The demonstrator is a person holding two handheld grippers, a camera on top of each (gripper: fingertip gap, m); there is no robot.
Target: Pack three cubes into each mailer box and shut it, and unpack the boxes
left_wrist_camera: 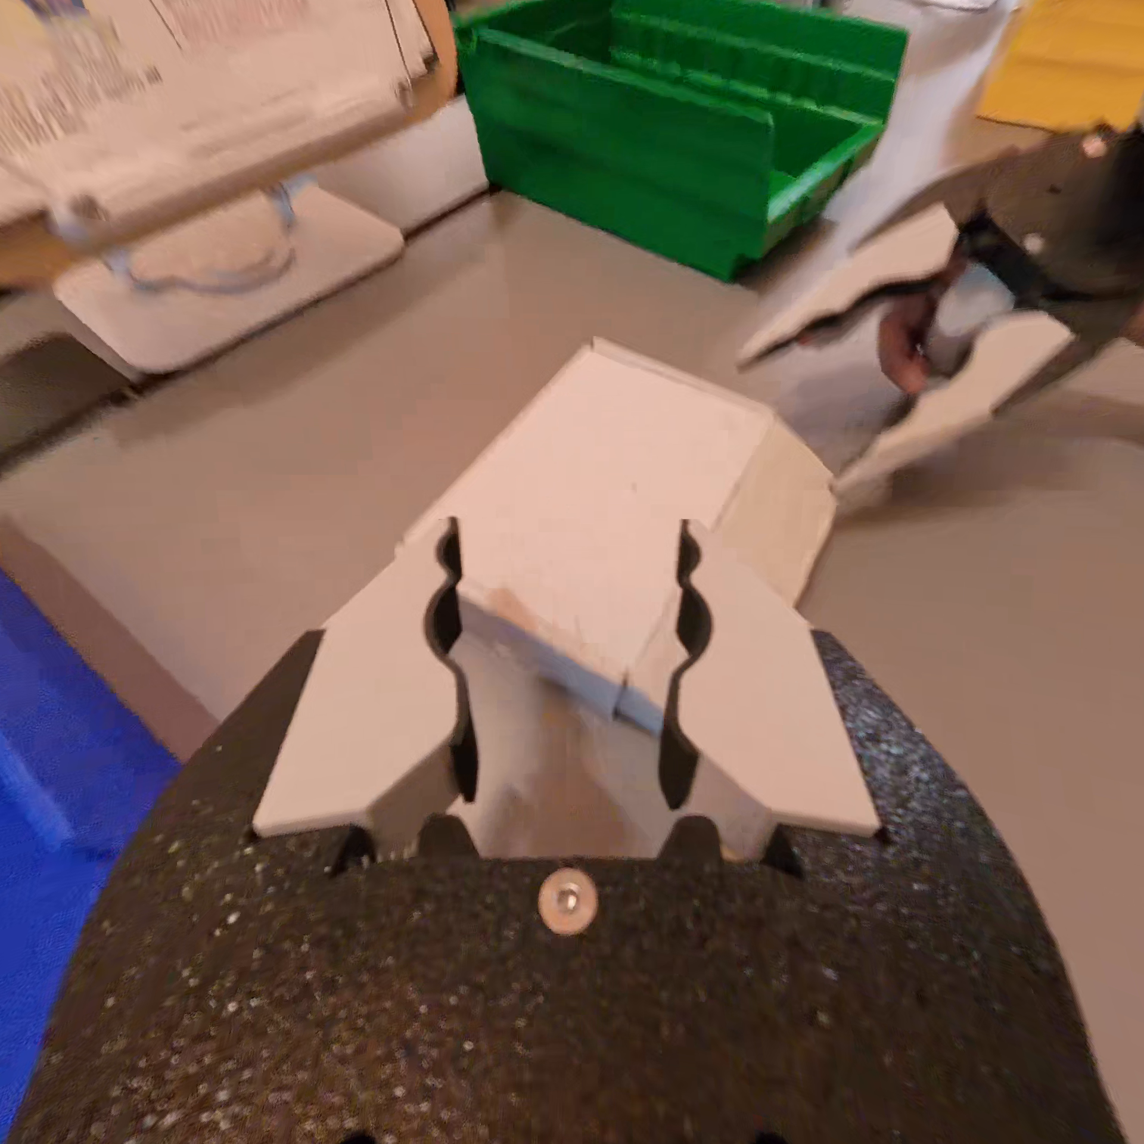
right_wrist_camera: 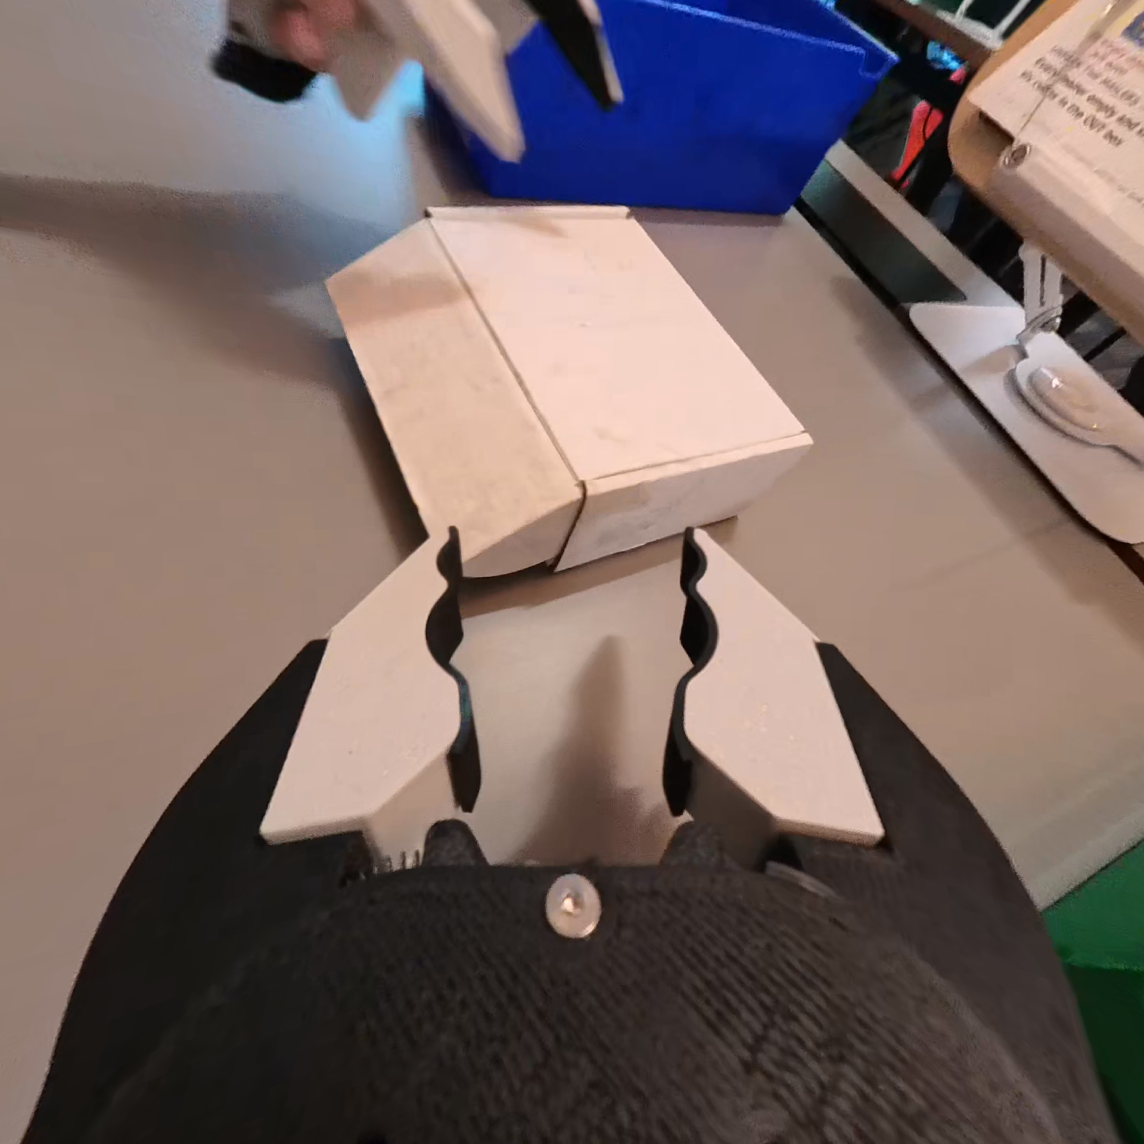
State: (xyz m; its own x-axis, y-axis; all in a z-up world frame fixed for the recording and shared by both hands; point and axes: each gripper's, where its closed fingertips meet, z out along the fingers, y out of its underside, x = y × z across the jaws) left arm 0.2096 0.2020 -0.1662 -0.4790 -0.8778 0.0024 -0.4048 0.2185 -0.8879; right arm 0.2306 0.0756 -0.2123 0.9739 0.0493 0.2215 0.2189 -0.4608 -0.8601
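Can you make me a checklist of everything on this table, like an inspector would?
Surface: grey table, bare around the box.
Job's things: one white mailer box, shut; no cubes in sight.
Clutter: green bin and blue bin at opposite ends; paper sign on a white stand.
Grippers: left gripper open, over the box; right gripper open, just short of the box.
Cables: nothing seen.
Surroundings: dark, blurred things beyond the table edge; cannot tell what.
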